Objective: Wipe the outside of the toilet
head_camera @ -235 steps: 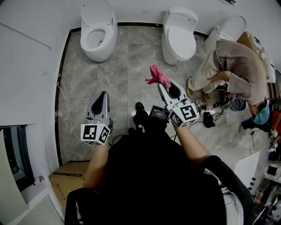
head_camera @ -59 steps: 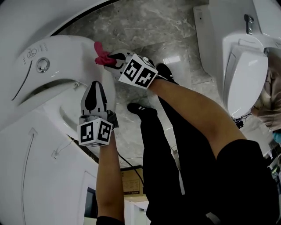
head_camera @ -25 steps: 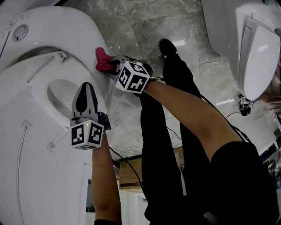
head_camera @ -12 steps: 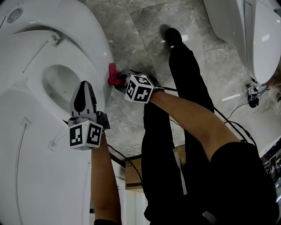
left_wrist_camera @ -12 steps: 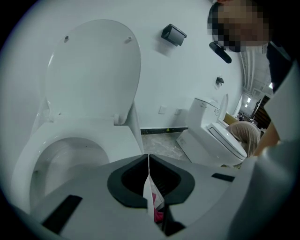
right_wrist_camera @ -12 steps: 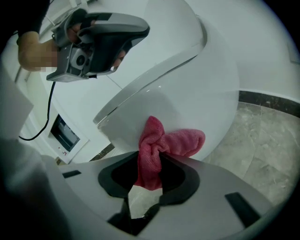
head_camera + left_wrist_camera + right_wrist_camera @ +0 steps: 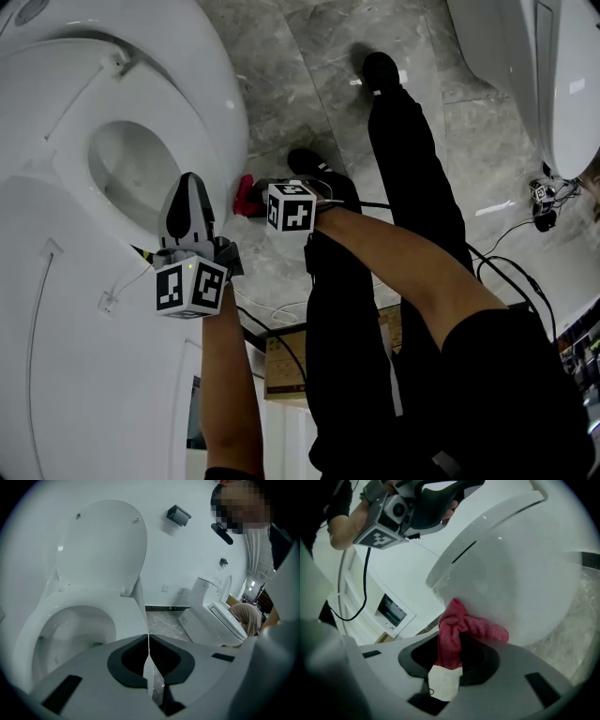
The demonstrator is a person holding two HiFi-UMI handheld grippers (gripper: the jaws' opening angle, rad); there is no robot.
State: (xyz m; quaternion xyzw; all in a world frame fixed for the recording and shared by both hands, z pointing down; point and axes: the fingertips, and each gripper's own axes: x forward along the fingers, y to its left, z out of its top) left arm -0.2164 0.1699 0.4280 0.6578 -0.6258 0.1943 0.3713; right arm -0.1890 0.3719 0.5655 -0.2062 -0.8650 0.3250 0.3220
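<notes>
Pinching the pink cloth (image 7: 455, 626) in my right gripper (image 7: 255, 194), I held it against the toilet (image 7: 221, 101) bowl's outer wall; my left gripper (image 7: 190, 185) hovered beside the rim, jaws together, empty.

In the head view the left gripper (image 7: 190, 184) points to 12 o'clock, its marker cube at the wrist end. The bare left forearm (image 7: 225, 375) runs up to it from 6 o'clock, and its jaws are pressed together with nothing between them. The right gripper (image 7: 253, 194) points to 9 o'clock — the right forearm (image 7: 394, 267) reaches it from 4 o'clock — with its jaws clamped on a pink cloth (image 7: 451, 637). The two grippers sit near each other, tips almost level.
</notes>
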